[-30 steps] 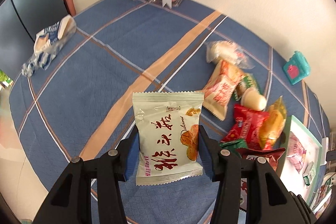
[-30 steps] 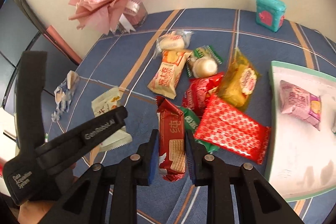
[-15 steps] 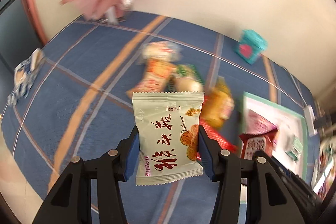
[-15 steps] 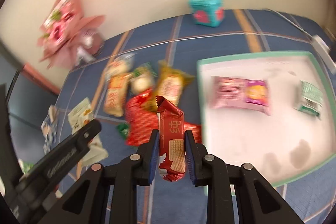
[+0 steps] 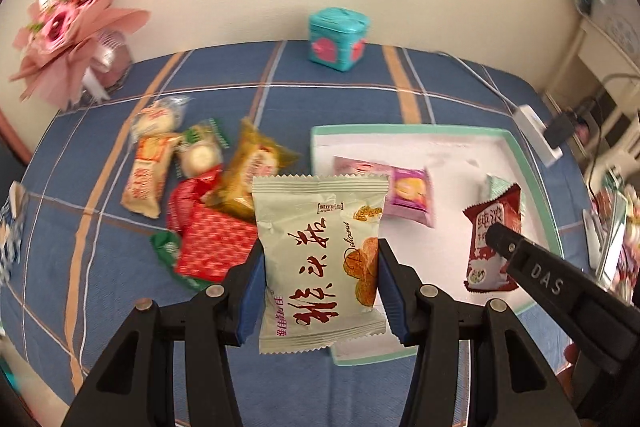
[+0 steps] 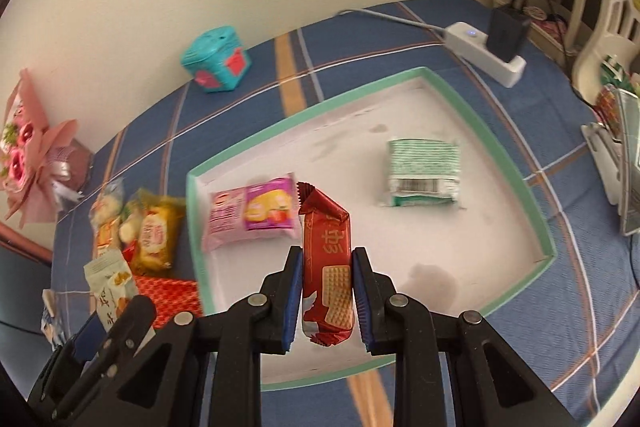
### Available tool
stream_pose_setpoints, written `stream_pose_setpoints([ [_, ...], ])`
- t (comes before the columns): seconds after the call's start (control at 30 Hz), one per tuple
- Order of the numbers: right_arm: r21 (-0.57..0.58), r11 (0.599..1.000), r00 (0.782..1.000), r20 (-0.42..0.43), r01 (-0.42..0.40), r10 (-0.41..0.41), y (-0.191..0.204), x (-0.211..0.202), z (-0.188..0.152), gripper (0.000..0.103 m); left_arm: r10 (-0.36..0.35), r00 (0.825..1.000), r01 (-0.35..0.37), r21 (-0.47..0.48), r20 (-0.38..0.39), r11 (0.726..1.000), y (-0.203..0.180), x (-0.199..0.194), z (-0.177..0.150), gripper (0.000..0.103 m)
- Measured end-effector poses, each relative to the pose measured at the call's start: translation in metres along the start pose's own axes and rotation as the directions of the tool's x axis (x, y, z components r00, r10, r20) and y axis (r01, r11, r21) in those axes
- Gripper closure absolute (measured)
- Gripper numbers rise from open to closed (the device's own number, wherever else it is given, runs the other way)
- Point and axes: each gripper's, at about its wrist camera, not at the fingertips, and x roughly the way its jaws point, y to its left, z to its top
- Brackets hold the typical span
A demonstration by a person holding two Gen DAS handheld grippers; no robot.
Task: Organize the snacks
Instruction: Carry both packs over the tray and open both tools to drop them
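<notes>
My left gripper [image 5: 320,291] is shut on a pale green cracker packet [image 5: 320,259], held in the air at the near left edge of the green-rimmed white tray [image 5: 528,163]. My right gripper [image 6: 326,303] is shut on a red wafer packet [image 6: 327,267], held over the tray's [image 6: 500,147] near part; it also shows in the left wrist view [image 5: 494,239]. In the tray lie a pink packet [image 6: 252,215] and a green striped packet [image 6: 424,173]. Several loose snacks [image 5: 208,195] lie on the blue cloth left of the tray.
A teal box [image 5: 338,39] stands at the back by the wall. A pink bouquet [image 5: 68,27] stands at the back left. A white power strip with a black plug [image 6: 496,47] lies behind the tray's right corner. Shelves with clutter [image 6: 612,107] stand to the right.
Both grippers have swung right with their packets, from over the loose snack pile to the tray. The right gripper now hangs over the tray.
</notes>
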Motion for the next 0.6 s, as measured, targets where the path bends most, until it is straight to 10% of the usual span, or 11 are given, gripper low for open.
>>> stream_pose_setpoints([
  [0.6,0.064,0.995,0.996,-0.061,0.074,-0.07,-0.041,0.025,0.001,0.077,-0.004,0.999,0.009,0.116,-0.043,0.993,-0.04,0.043,-0.006,0.05],
])
